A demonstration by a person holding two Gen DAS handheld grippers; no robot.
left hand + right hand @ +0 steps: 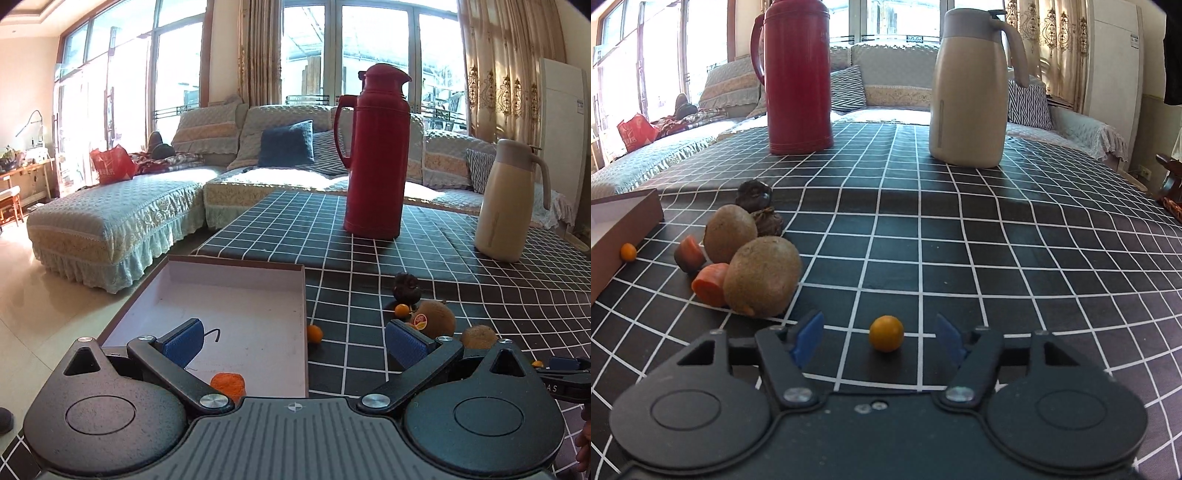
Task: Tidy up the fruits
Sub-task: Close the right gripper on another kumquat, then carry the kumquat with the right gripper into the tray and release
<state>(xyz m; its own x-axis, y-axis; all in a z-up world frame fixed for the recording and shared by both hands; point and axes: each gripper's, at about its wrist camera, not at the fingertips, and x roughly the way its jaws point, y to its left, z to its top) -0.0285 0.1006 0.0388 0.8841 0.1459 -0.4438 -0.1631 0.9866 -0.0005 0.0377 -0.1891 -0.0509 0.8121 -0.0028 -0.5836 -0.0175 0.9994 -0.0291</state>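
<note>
Checked tablecloth (pixel 997 240): your work surface, dark with white grid lines.

Red thermos (pixel 798 74) and cream jug (pixel 971 92): both upright at the far side, well apart from the fruit.

Shallow box (pixel 229 295): open-topped, pale inside, directly ahead of your left gripper (pixel 295 345). It holds one orange carrot piece (pixel 229 384) near its close wall and, as far as can be seen, nothing else.

Left gripper: jaws spread wide, nothing between them, its left finger over the box.

Right gripper (pixel 881 338): jaws partly open, nothing gripped. This is the hand nearer the target.

Two kiwis (pixel 762 277), side by side, left of your right gripper, with two carrot slices (pixel 711 282) touching them and dark shrivelled fruit (pixel 755 195) behind.

Small orange fruit (pixel 886 333): round, so no long axis to line up. It sits on the cloth between your right gripper's fingertips, just ahead, touching neither pad. Closing looks like the next move.

Second small orange fruit (pixel 628 252): on the cloth against the box's outer wall.
</note>
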